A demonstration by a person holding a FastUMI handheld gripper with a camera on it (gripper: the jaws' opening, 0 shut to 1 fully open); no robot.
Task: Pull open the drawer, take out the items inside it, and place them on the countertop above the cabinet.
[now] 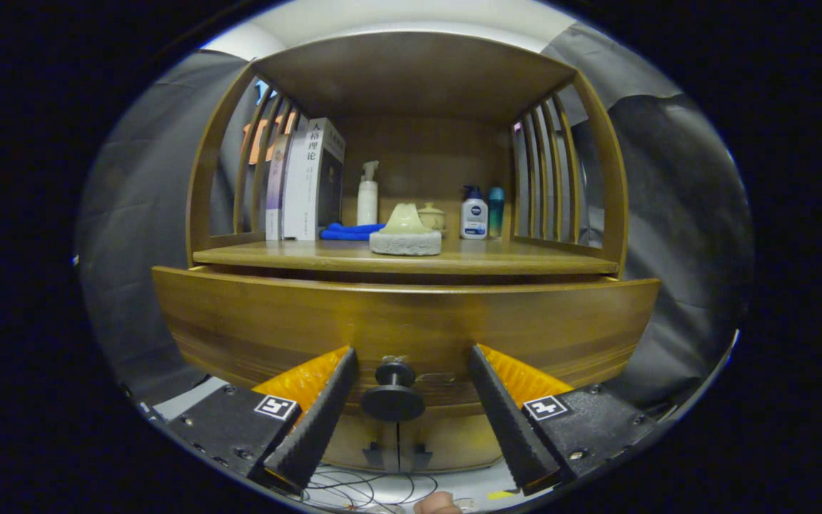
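Wooden cabinet (pixel 411 314) filling centre frame: gripper (pixel 411 371) fingers spread wide low down, flanking without touching the drawer (pixel 240 321) knob (pixel 392 392), with books (pixel 311 182) and bottles (pixel 474 212) above on the countertop (pixel 297 255).

The cabinet (pixel 411 78) is varnished wood with a soft sheen, and its drawer (pixel 411 321) front shows streaked grain under a smooth glossy finish. The knob (pixel 392 395), at 12 o'clock from the open gripper (pixel 411 371), looks like matt dark plastic (or painted metal; hard to tell). The finger (pixel 322 414) pads are ribbed and rubbery. On the countertop (pixel 411 258) sit paper-covered books (pixel 311 178), a soft blue cloth (pixel 350 231), glossy plastic bottles (pixel 474 213) and a rough, stone-like block (pixel 405 243).
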